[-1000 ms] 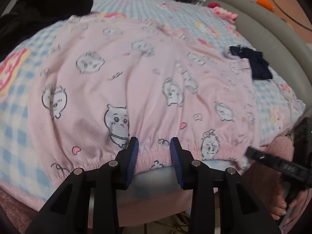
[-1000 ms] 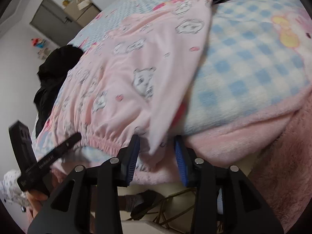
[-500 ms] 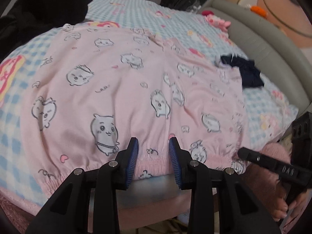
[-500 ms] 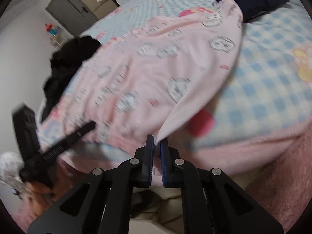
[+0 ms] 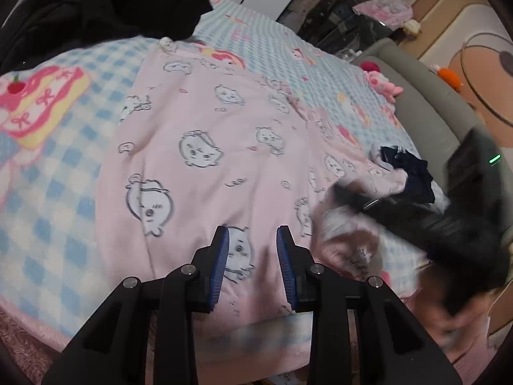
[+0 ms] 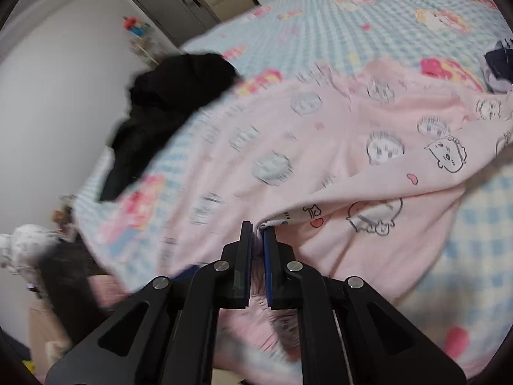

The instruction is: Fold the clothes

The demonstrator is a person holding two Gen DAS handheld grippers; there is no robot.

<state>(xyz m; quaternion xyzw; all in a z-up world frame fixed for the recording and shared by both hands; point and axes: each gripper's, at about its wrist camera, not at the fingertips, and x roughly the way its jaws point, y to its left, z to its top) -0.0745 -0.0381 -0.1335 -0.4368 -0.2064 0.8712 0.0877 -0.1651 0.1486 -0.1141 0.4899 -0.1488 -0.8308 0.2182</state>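
Observation:
A pink garment (image 5: 205,160) printed with white cartoon animals lies spread on the checked bed blanket (image 5: 57,166). My left gripper (image 5: 253,240) is open and hovers over the garment's near hem, with nothing between its blue pads. In the right wrist view my right gripper (image 6: 258,227) is shut on the pink garment's (image 6: 320,147) right hem corner, which it lifts and carries inward over the rest of the cloth. The lifted flap shows its paler inside. From the left wrist view the right gripper appears as a blurred black shape (image 5: 416,211) at the right.
A black garment (image 5: 96,9) is heaped at the bed's far left. A small navy garment (image 5: 407,170) lies beside the pink one on the right. A grey padded bed frame (image 5: 426,96) curves along the right, with pink plush toys (image 5: 381,83) against it.
My right gripper shut on the hem corner, then lifted it and swept it left over the garment. My left gripper stayed open and moved forward over the hem.

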